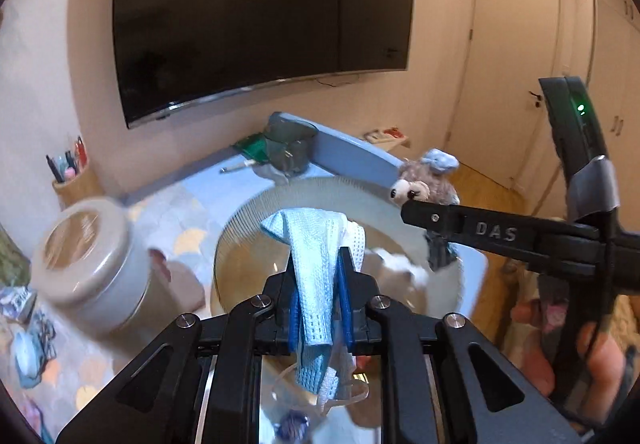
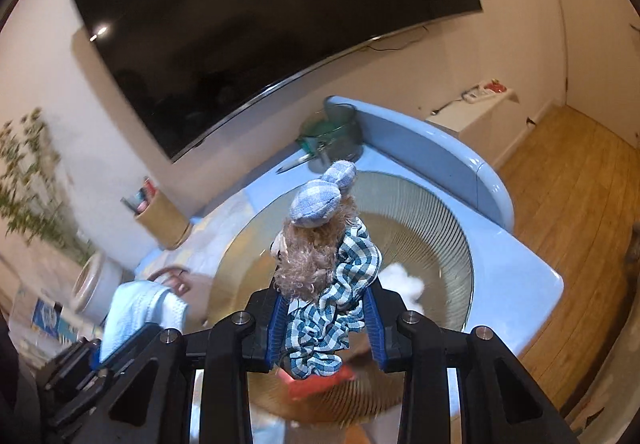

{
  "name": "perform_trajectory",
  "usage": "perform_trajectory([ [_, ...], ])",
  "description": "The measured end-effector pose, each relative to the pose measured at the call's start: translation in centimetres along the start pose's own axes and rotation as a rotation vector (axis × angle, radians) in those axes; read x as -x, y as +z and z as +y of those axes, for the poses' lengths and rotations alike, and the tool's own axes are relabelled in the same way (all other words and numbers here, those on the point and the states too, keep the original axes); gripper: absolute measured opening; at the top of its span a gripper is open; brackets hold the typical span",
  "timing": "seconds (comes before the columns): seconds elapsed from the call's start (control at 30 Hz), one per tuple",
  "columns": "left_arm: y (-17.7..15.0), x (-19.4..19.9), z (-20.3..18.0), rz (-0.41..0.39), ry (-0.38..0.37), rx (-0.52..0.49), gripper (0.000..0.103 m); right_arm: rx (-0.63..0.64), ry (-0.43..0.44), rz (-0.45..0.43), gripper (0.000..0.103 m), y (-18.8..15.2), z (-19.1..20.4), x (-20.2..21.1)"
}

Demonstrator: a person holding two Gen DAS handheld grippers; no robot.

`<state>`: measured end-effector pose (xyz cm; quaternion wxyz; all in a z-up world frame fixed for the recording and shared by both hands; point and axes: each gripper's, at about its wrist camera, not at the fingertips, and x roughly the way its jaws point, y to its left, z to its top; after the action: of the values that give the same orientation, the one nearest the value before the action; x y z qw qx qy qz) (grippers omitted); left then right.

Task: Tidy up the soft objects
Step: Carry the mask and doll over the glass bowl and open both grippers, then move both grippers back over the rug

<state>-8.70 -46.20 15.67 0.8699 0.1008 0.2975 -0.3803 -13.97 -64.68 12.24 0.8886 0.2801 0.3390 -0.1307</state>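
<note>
Both grippers carry a soft thing, and the relation that matters is where each load hangs over the basket, the wide round ribbed tub on the blue tabletop. The left gripper is clamped on a pale blue cloth. The cloth stands up between the blue pads, folds over at the top, and trails down behind them, so its long axis runs along the fingers. Straight ahead of and below it lies the basket's open mouth; the rim curves just beyond the cloth's top fold. The right gripper is closed on a plush toy, pinching it by its blue-checked clothing, head and checked cap pointing away from the camera along the fingers. From the right wrist view the toy sits over the basket's middle, with something white and something red already on the floor of the tub. In the left wrist view the right gripper's finger reaches in from the right across the far right rim, the toy's face just above it. So the toy looks further inside the basket than the cloth, which seems to hang nearer the near left edge. My judgement is that the right hand is better placed to let go first, since a drop from there should land inside. The left likely needs a short reach forward, so the trailing end clears the rim rather than draping over it.
</note>
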Motion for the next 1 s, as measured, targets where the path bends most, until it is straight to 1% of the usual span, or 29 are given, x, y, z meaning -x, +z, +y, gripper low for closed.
perform_trajectory([
  [0.03, 0.2, -0.7, -0.1, -0.003, 0.012, 0.001, 0.034, -0.021, -0.003, 0.007, 0.046, 0.6, -0.6, -0.7],
  [0.07, 0.2, -1.4, 0.0, 0.008, 0.006, -0.002, 0.049, -0.039, -0.003, 0.013, 0.054, 0.7, -0.8, -1.2],
  [0.1, 0.2, -1.8, 0.0, 0.019, -0.003, -0.001, 0.053, -0.057, 0.006, 0.012, 0.061, 0.9, -1.2, -1.5],
  [0.13, 0.1, -2.1, 0.0, 0.023, -0.013, 0.002, 0.055, -0.078, 0.027, 0.008, 0.061, 1.1, -1.8, -1.7],
  [0.2, -0.3, -1.7, 0.1, 0.017, -0.039, 0.004, 0.055, -0.092, 0.043, 0.014, 0.061, 1.1, -2.5, -1.7],
  [0.33, -1.2, -0.3, -0.3, 0.027, -0.09, -0.018, 0.056, -0.091, 0.045, 0.015, 0.061, 0.4, -2.7, -0.6],
  [0.43, -2.4, 2.8, -0.1, 0.012, -0.117, -0.032, 0.057, -0.071, 0.055, 0.012, 0.061, -0.2, -1.9, 0.8],
  [0.53, -3.6, 6.5, 1.5, -0.013, -0.123, -0.019, 0.059, -0.013, 0.041, 0.004, 0.061, -1.5, -0.2, 3.0],
  [0.6, -4.7, 9.4, 3.4, -0.037, -0.112, 0.021, 0.063, 0.041, 0.035, 0.0, 0.061, -2.6, 1.4, 4.6],
  [0.67, -6.1, 12.5, 6.0, -0.063, -0.104, 0.078, 0.074, 0.097, 0.047, -0.005, 0.062, -4.1, 3.4, 6.2],
  [0.7, -6.8, 13.8, 7.2, -0.074, -0.099, 0.107, 0.074, 0.126, 0.059, -0.005, 0.062, -5.0, 4.4, 7.0],
  [0.77, -8.3, 16.3, 9.7, -0.1, -0.067, 0.152, 0.074, 0.19, 0.088, 0.0, 0.062, -6.9, 7.0, 8.2],
  [0.8, -9.3, 17.8, 11.3, -0.112, -0.026, 0.168, 0.074, 0.217, 0.102, 0.005, 0.063, -7.7, 8.2, 8.5],
  [0.87, -10.8, 19.9, 13.9, -0.128, 0.063, 0.189, 0.076, 0.281, 0.14, 0.02, 0.068, -9.6, 11.0, 8.9],
  [0.9, -11.9, 21.3, 15.7, -0.137, 0.127, 0.212, 0.078, 0.315, 0.162, 0.028, 0.075, -10.6, 12.6, 9.0],
  [0.93, -12.8, 22.2, 17.1, -0.143, 0.166, 0.236, 0.082, 0.355, 0.191, 0.036, 0.08, -11.7, 14.5, 9.0],
  [1.0, -15.1, 24.6, 21.0, -0.153, 0.264, 0.312, 0.084, 0.421, 0.244, 0.054, 0.08, -13.5, 17.8, 8.6],
])
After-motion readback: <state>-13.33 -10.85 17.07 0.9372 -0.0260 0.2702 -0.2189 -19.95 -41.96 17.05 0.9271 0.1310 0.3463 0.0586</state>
